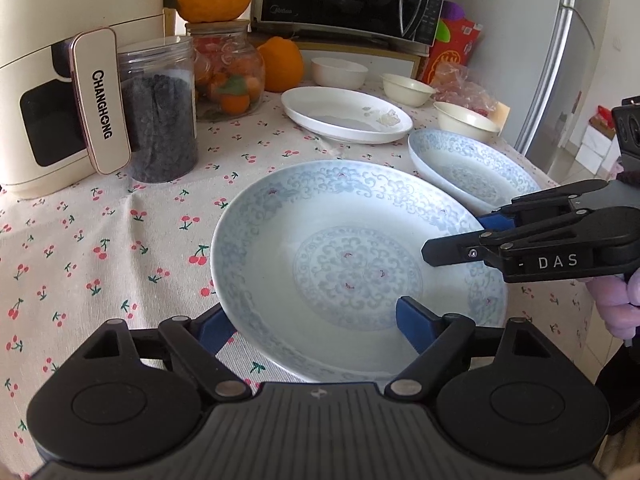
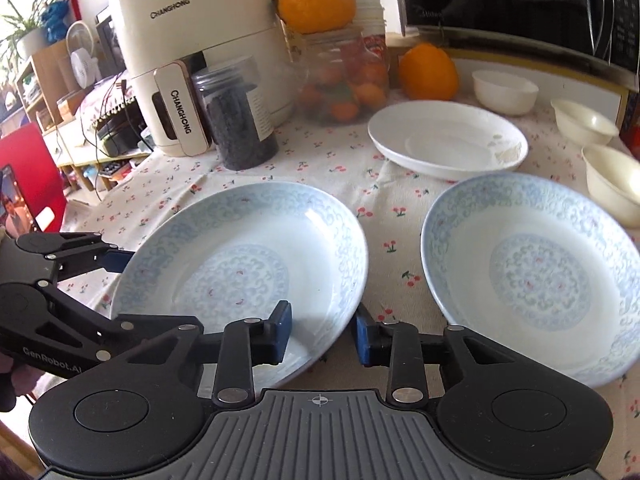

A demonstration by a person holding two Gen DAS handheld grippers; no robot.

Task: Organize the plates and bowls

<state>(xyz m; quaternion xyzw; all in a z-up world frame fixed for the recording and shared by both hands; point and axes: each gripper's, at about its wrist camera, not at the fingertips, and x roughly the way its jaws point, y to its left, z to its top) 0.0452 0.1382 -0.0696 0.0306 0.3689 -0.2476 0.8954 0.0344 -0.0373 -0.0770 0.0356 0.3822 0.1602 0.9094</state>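
A blue-patterned plate [image 1: 352,264] [image 2: 248,264] lies on the cherry-print cloth between both grippers. My left gripper [image 1: 316,326] is open, its jaws straddling the plate's near-left rim. My right gripper [image 2: 322,336] is open, its jaws straddling the plate's right rim; it also shows in the left wrist view [image 1: 452,236]. A second blue-patterned plate [image 2: 536,276] [image 1: 472,168] lies to the right. A plain white plate [image 2: 446,140] [image 1: 344,114] lies behind. Three cream bowls [image 2: 504,90] [image 2: 582,122] [image 2: 614,184] stand at the back right.
A cream air fryer [image 2: 200,64], a jar of dark contents [image 2: 240,120], a glass jar of fruit [image 2: 344,80], oranges [image 2: 428,72] and a microwave [image 2: 516,4] line the back. The table's right edge [image 1: 568,200] lies beyond the second plate.
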